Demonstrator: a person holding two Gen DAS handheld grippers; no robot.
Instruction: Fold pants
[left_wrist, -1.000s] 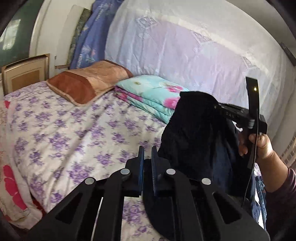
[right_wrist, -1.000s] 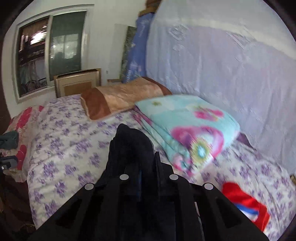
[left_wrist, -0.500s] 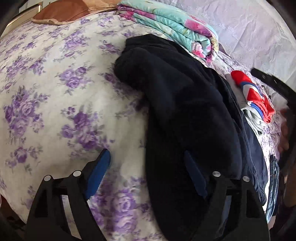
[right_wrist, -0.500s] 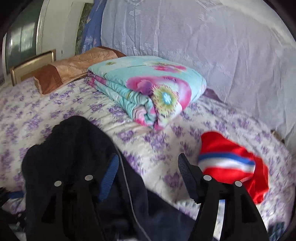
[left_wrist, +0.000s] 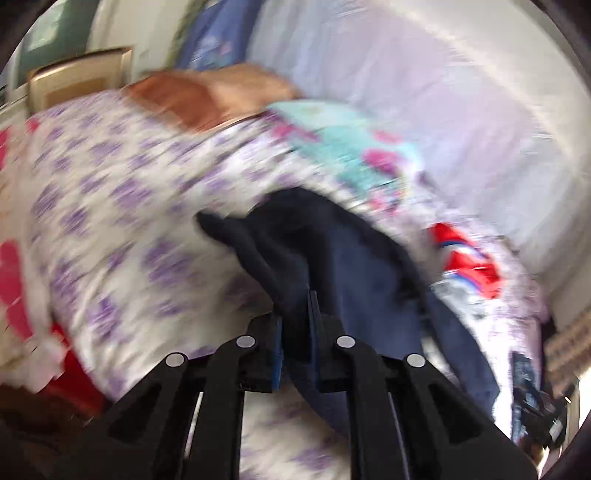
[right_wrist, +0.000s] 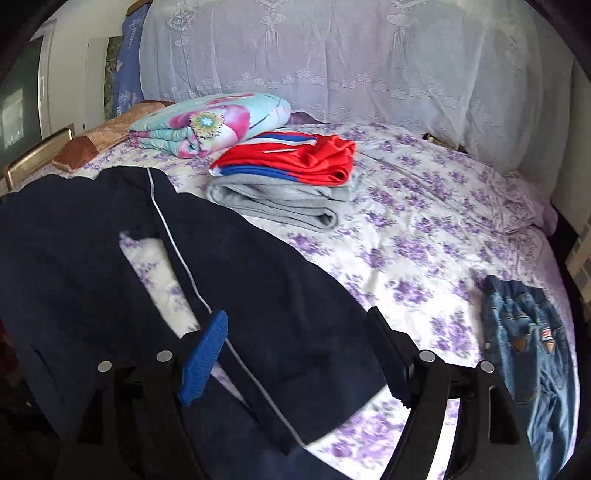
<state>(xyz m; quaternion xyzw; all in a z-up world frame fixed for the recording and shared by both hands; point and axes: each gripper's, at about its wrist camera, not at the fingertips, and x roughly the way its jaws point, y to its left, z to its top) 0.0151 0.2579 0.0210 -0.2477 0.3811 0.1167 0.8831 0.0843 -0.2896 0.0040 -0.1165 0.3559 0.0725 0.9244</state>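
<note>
In the right wrist view the far left edge shows a dark window (right_wrist: 13, 114) and a white wall, with a wooden headboard (right_wrist: 35, 157) low beside them. Next along, at upper left, a brown pillow (right_wrist: 107, 138) lies against a folded turquoise floral quilt (right_wrist: 210, 123). The bed sheet (right_wrist: 424, 229), white with purple flowers, fills the middle of the frame, and a pale lace curtain (right_wrist: 332, 55) hangs across the whole top behind it. The navy pants (right_wrist: 266, 280), edged with a thin white stripe, sprawl over the left and lower centre of the sheet. The right gripper (right_wrist: 299, 354) hovers over them at the bottom, spread wide and holding nothing. Just right of the quilt, a red, white and blue garment (right_wrist: 295, 157) sits on folded grey clothing (right_wrist: 273, 201). At lower right small blue jeans (right_wrist: 528, 350) lie alone, well apart from the stack.

The left wrist view is smeared by motion. There the left gripper (left_wrist: 295, 325), at bottom centre, is pinched narrow on a fold of the navy pants, which trail up and right across the flowered sheet.
</note>
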